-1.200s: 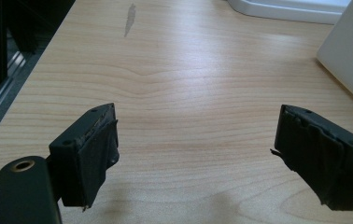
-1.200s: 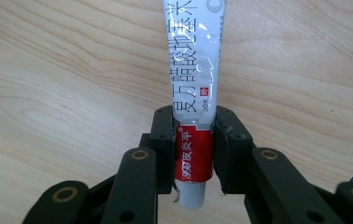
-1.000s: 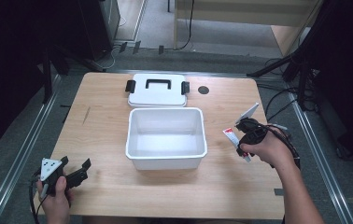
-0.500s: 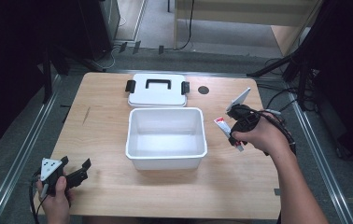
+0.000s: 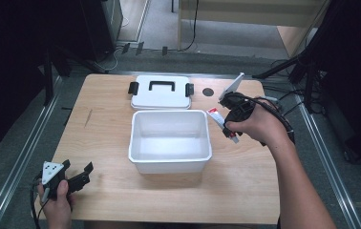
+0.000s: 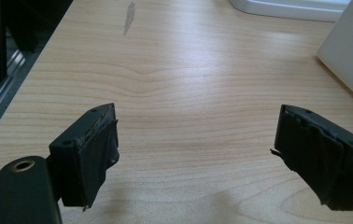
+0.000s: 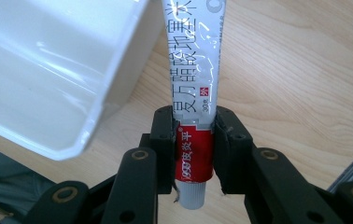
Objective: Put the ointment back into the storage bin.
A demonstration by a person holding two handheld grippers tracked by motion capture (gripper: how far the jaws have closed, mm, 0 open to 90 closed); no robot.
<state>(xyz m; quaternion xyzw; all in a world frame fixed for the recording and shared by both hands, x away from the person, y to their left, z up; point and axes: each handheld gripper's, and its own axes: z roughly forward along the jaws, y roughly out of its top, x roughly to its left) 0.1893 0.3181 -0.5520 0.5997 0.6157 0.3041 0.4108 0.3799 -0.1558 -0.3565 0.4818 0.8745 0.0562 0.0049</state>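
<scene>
A white and red tube (image 7: 194,93) with a white cap is clamped between the jaws of my right gripper (image 7: 194,140). In the high view that tube (image 5: 215,116) hangs just right of the open white bin (image 5: 170,160), above the table, with my right gripper (image 5: 231,128) shut on its capped end. The bin's rim (image 7: 90,126) lies to the left in the right gripper view. My left gripper (image 5: 85,175) rests at the table's front left corner, open with nothing between its pads (image 6: 93,149).
The bin's white lid (image 5: 161,98) with a black handle and black clips lies behind the bin. A small dark round hole (image 5: 208,91) sits in the tabletop right of the lid. Bare wood stretches in front of my left gripper (image 6: 193,154).
My right gripper has carried the tube up and leftward from the table's right side to the bin's right rim. The left gripper has stayed put.
</scene>
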